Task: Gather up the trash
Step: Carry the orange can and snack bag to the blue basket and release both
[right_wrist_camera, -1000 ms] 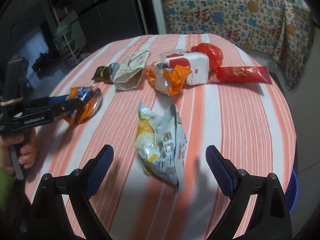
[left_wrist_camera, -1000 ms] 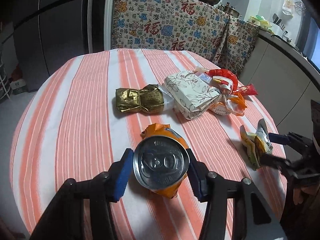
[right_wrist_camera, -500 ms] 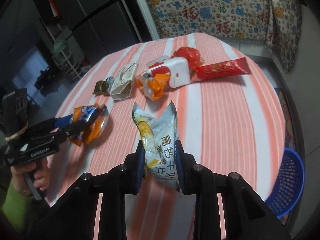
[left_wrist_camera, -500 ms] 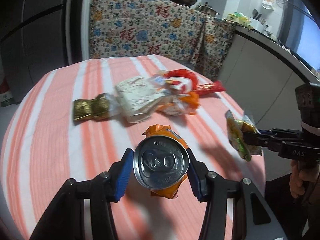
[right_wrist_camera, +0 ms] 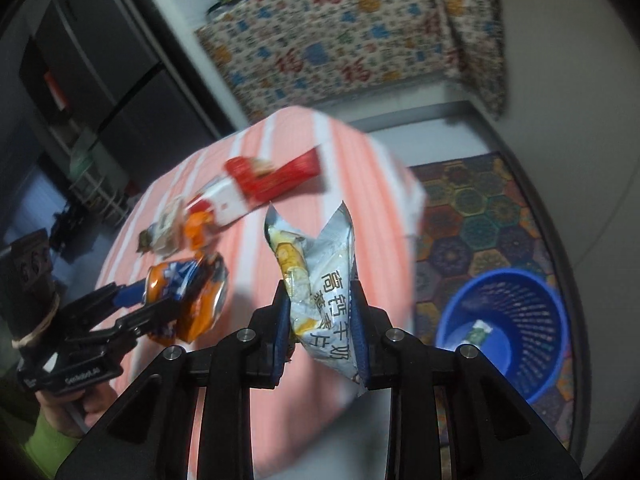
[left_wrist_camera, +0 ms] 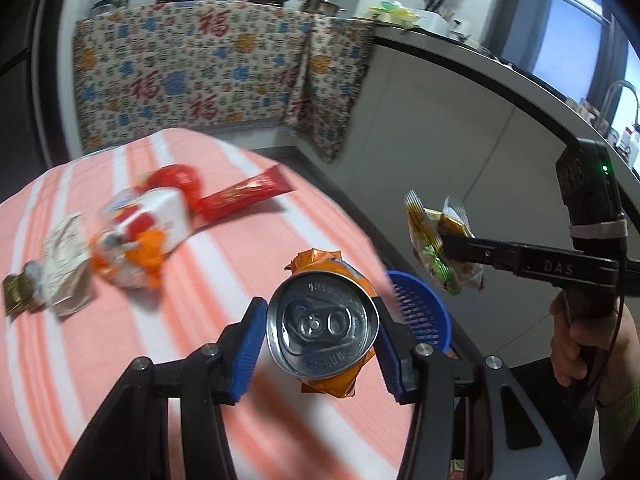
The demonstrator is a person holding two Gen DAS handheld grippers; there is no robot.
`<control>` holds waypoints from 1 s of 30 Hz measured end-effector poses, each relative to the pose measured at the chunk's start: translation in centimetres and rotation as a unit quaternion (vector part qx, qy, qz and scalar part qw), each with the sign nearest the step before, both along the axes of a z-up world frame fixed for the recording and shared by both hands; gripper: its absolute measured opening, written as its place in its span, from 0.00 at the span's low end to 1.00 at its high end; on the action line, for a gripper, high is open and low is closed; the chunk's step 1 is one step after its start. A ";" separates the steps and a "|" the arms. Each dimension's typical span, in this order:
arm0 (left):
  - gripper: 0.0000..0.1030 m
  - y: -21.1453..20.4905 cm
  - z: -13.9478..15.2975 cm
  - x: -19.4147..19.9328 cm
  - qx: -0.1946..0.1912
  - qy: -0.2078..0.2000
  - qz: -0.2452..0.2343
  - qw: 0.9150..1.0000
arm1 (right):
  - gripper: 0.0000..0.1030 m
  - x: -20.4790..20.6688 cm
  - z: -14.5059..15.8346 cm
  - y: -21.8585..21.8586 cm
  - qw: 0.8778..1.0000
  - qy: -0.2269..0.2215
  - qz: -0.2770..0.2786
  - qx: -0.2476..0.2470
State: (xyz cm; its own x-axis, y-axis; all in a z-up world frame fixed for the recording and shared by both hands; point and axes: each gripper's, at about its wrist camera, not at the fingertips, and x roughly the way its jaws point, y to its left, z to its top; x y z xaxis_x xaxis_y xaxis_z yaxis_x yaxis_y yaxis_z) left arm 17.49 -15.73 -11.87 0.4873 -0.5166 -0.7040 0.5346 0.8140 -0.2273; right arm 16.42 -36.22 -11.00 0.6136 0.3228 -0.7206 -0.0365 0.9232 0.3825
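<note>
A second before, the right gripper (right_wrist_camera: 320, 324) had stood wide over the snack bag (right_wrist_camera: 320, 280) lying on the table (left_wrist_camera: 120, 344); since then it had clamped down on the bag and lifted it clear, so both loads were now in the air at once. The left gripper (left_wrist_camera: 322, 332) stayed clenched on the crushed orange can (left_wrist_camera: 322, 322), its lid facing the camera. Both hands had swung off toward the table's edge, and the blue basket (right_wrist_camera: 508, 320) had come into sight on the floor, low and to the right of the right gripper, just past the can from the left one. That probably meant the drop was next. More wrappers and a white carton (left_wrist_camera: 160, 216) lay on the cloth, well beyond the left gripper. The bag bore Chinese print, seemingly "高钙", the rest creased. The right tool's body read "DAS"; the left's label was too blurred to read surely.
</note>
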 end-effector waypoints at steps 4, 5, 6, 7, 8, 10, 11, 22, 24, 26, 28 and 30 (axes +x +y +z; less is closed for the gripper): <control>0.50 -5.0 -0.3 0.0 -0.005 0.003 -0.037 0.999 | 0.26 -0.3 -0.2 -4.7 0.999 0.009 -0.039 -0.013; 0.50 -5.9 -0.4 0.1 -0.005 0.005 -0.043 0.999 | 0.26 -0.4 -0.3 -5.6 0.999 0.012 -0.047 -0.016; 0.50 -6.9 -0.6 0.2 -0.005 0.006 -0.048 0.999 | 0.26 -0.4 -0.6 -6.8 0.998 0.017 -0.057 -0.019; 0.50 -8.1 -0.8 0.2 -0.004 0.007 -0.053 0.999 | 0.26 -0.5 -0.8 -7.7 0.997 0.021 -0.066 -0.021; 0.50 -9.1 -1.1 0.3 -0.004 0.010 -0.058 0.998 | 0.26 -0.4 -1.1 -8.7 0.997 0.025 -0.075 -0.022; 0.50 -11.0 -1.6 0.5 -0.002 0.016 -0.067 0.998 | 0.26 -0.4 -1.7 -10.3 0.995 0.033 -0.088 -0.024; 0.50 -12.0 -1.9 0.7 0.001 0.018 -0.071 0.997 | 0.26 -0.3 -2.1 -11.1 0.995 0.037 -0.094 -0.024; 0.50 -20.3 -5.3 1.9 0.030 0.038 -0.101 0.994 | 0.26 -0.3 -7.7 -16.9 0.987 0.076 -0.143 -0.020; 0.50 -21.5 -6.0 2.0 0.034 0.041 -0.108 0.993 | 0.26 -0.3 -8.4 -17.5 0.985 0.085 -0.148 -0.013; 0.51 -22.6 -6.8 2.3 0.038 0.044 -0.113 0.992 | 0.26 -0.5 -8.4 -17.9 0.985 0.086 -0.150 -0.018; 0.51 -23.4 -7.7 2.8 0.042 0.049 -0.116 0.991 | 0.26 -0.6 -8.6 -18.2 0.984 0.088 -0.152 -0.016; 0.51 -24.0 -8.3 3.1 0.045 0.052 -0.118 0.991 | 0.27 -0.6 -9.0 -18.7 0.983 0.094 -0.157 -0.011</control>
